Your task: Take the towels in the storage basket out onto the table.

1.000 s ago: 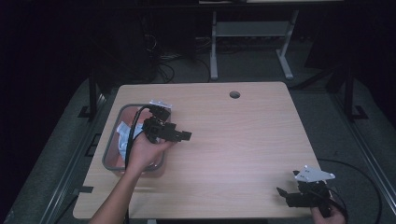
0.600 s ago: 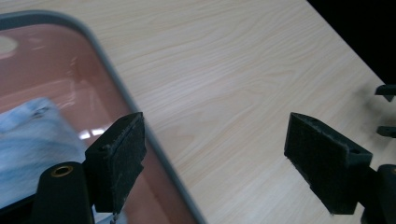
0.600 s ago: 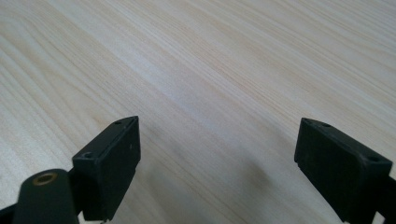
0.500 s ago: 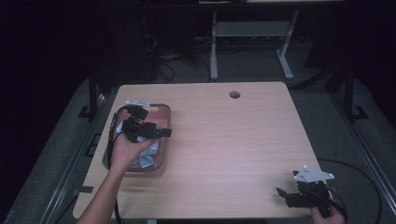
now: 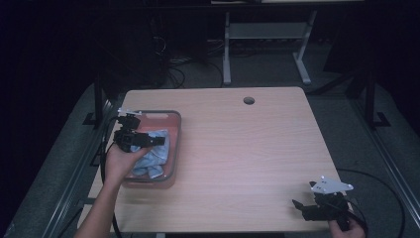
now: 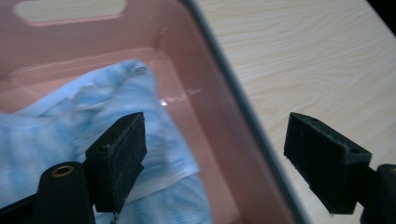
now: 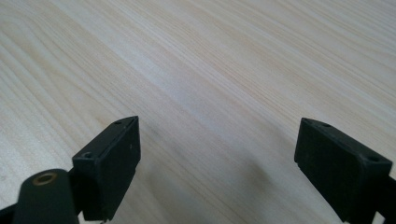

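A pink plastic bin (image 5: 171, 121) with a grey rim stands on the left side of the wooden table (image 5: 247, 148). A light blue cloth (image 5: 154, 153) lies crumpled inside it. My left gripper (image 5: 157, 141) hovers over the bin, open, its jaws straddling the bin's right wall (image 6: 224, 116); the blue cloth (image 6: 70, 135) lies below the left jaw. My right gripper (image 5: 297, 204) rests low at the table's near right corner, open, with bare wood (image 7: 210, 93) between its jaws.
A round cable hole (image 5: 248, 100) sits near the table's far edge. Behind the table stand a white metal frame (image 5: 267, 44) and cables on the dark floor. Black rails run along both sides of the table.
My left gripper has drawn back to the left and nearer, from past the bin's right rim to over the bin. The right gripper has stayed put.
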Action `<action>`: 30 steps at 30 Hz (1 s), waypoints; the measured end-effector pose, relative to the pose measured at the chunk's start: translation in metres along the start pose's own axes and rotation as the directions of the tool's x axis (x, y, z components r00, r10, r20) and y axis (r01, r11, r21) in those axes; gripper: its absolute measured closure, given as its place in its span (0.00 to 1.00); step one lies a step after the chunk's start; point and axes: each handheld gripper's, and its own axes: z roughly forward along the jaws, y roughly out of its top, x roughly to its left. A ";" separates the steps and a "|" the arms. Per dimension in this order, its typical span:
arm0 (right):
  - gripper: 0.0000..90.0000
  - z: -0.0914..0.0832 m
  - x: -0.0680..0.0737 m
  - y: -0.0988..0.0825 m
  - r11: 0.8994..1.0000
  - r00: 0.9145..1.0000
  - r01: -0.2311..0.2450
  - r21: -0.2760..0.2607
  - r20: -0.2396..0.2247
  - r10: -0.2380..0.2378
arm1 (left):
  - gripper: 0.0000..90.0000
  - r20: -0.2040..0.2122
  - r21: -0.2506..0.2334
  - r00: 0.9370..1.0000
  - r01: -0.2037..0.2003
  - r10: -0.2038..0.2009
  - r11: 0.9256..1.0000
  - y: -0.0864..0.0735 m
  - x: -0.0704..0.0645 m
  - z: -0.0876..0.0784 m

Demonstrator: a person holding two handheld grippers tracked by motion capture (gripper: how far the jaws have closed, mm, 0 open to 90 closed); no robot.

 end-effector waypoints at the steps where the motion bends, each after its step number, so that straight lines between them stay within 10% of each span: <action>1: 0.15 0.000 0.000 0.000 1.000 1.000 0.006 -0.005 0.001 -0.006 | 0.23 -0.012 0.007 1.000 0.005 -0.005 1.000 -0.001 0.002 0.000; 16: 0.15 -0.001 0.001 0.001 1.000 1.000 0.017 -0.017 0.001 -0.017 | 0.25 -0.136 0.143 0.989 0.073 -0.053 0.987 -0.007 0.024 0.022; 30: 0.15 -0.002 0.003 0.002 1.000 1.000 0.015 -0.016 -0.005 -0.015 | 0.42 -0.232 0.357 0.971 0.037 0.050 0.933 -0.010 0.025 0.054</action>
